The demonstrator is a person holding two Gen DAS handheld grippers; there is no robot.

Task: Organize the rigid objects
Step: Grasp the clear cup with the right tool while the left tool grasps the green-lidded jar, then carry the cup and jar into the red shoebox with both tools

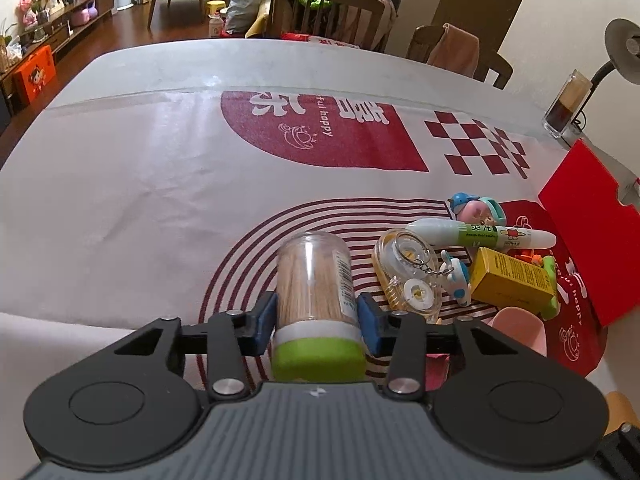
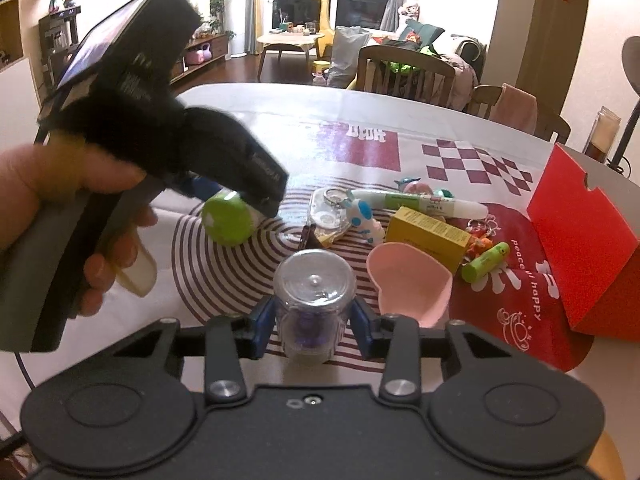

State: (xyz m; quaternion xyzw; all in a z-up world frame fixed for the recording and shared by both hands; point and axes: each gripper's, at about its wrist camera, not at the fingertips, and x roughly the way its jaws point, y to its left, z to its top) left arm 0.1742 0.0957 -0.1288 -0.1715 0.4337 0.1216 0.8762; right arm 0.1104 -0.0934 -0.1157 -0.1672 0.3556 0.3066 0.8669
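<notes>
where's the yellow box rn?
The yellow box lies on the tablecloth in the clutter at the right of the left wrist view, just below the white-and-green marker, right of the blue-and-white keychain figure, left of the red box.

On the table there are one clear toothpick jar with green cap, one small clear plastic jar, one yellow carton, one pink scoop, one red open box, two white-green tubes.
</notes>
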